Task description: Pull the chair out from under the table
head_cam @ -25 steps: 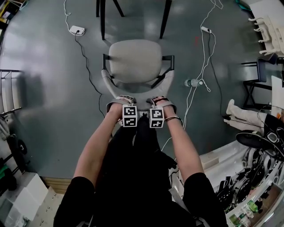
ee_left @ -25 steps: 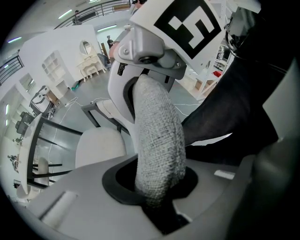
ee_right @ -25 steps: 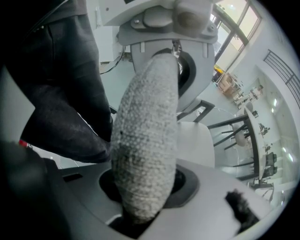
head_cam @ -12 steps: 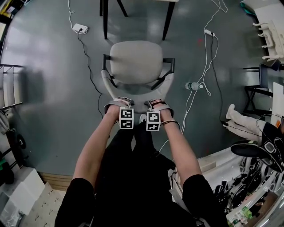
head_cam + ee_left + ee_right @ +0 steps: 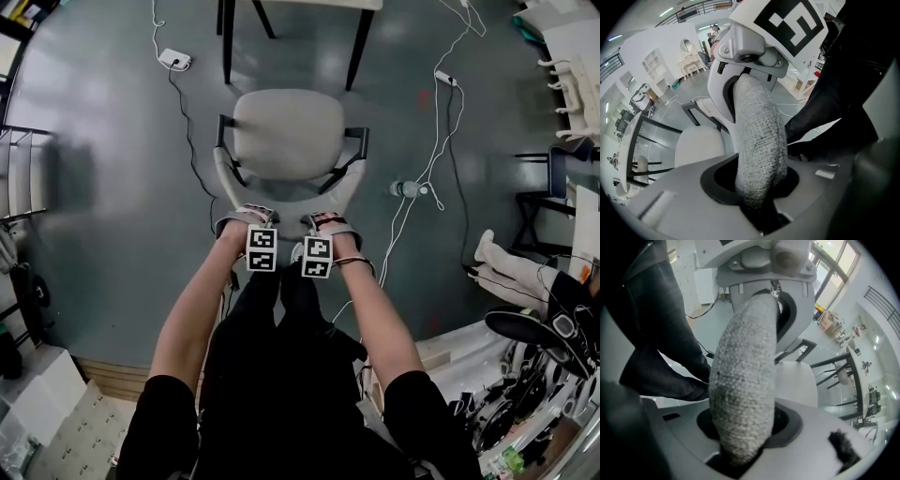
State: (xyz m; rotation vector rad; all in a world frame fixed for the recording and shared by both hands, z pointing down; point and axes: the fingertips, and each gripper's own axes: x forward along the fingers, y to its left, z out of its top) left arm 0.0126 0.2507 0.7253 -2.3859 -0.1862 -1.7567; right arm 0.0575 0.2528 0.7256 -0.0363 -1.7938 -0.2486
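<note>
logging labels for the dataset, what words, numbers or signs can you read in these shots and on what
No readable text in any view.
Left marker cube and right marker cube: black-and-white square patterns, not letters or numbers.
Packaged goods at the head view's lower right: print too small to read.
Chair: no label showing.

One chair [image 5: 289, 134], one worktop [image 5: 309, 3] with two dark legs [image 5: 228, 42] showing, one bottle [image 5: 405, 188] and two plug adapters [image 5: 172, 61] [image 5: 445, 78]. Two tongs, left tongs [image 5: 246, 217] and right tongs [image 5: 328, 221], each carry one marker cube [image 5: 262, 250]; both pairs of jaws have just been opening, the chair's backrest [image 5: 286, 208] between them.
</note>
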